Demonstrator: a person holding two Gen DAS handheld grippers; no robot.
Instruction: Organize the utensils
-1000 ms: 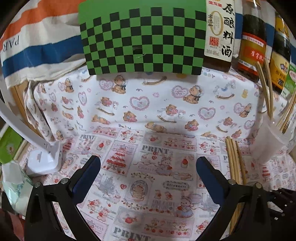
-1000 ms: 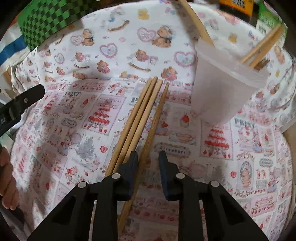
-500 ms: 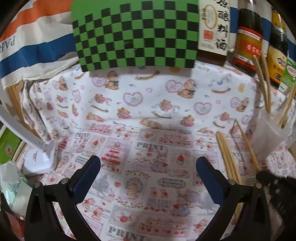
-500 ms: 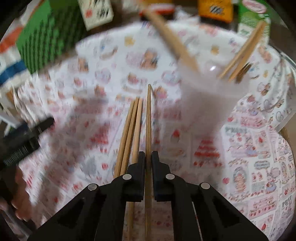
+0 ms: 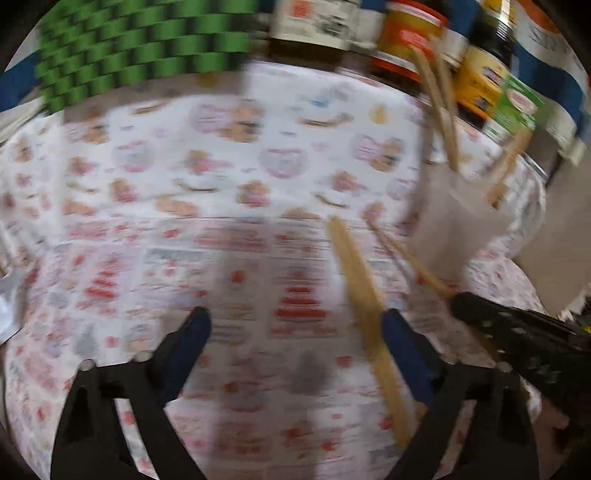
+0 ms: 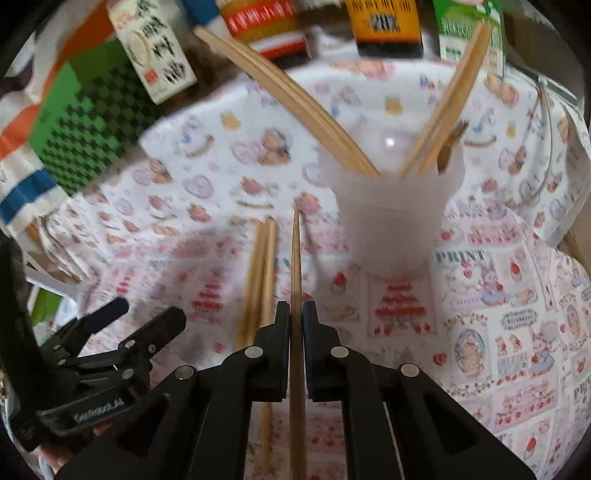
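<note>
The right gripper has lifted one chopstick, pinched tight, toward the cup. Left gripper spread, just narrowing, closes on the pair left lying; several already stand in the cup.

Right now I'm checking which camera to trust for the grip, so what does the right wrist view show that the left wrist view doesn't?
Only the right wrist view: the right gripper shut on a single chopstick, and inside the cup's mouth.

Only the left wrist view: the left gripper, its jaws just closing somewhat, nothing between them.

Both: the translucent cup holding chopsticks, loose chopsticks on the printed cloth, the checkerboard and bottles behind.
</note>
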